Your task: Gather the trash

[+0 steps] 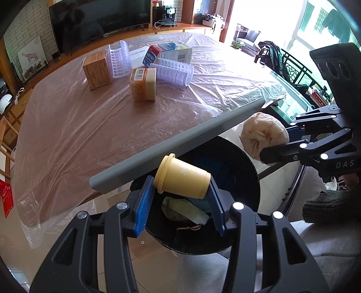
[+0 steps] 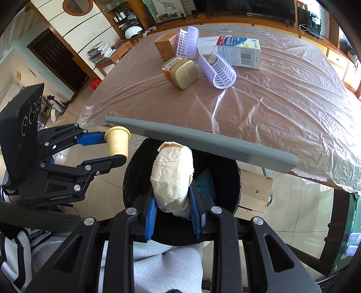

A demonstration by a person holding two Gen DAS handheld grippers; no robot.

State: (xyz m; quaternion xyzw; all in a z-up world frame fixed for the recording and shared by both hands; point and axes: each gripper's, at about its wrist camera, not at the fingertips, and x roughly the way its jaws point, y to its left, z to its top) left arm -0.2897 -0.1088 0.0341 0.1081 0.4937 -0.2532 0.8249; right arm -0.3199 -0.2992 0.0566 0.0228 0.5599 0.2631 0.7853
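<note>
My left gripper (image 1: pixel 180 187) is shut on a small yellow cup (image 1: pixel 181 179), held on its side above the black trash bin (image 1: pixel 246 166); the cup also shows in the right wrist view (image 2: pixel 117 142). My right gripper (image 2: pixel 172 202) is shut on a crumpled paper wad (image 2: pixel 172 175) over the same bin (image 2: pixel 234 180); the wad shows in the left wrist view (image 1: pixel 261 135) too. The bin holds paper scraps (image 1: pixel 185 211). On the table lie a tan box (image 1: pixel 97 68), an amber jar (image 1: pixel 143 84), two lilac plastic mesh pieces (image 1: pixel 172 73) and a carton (image 1: pixel 168 53).
The table (image 1: pixel 79 126) is covered in clear plastic film and has a grey edge strip (image 1: pixel 180 142) right above the bin. A TV (image 1: pixel 99 18) and shelves stand behind. A wooden box (image 2: pixel 255 191) sits on the floor under the table.
</note>
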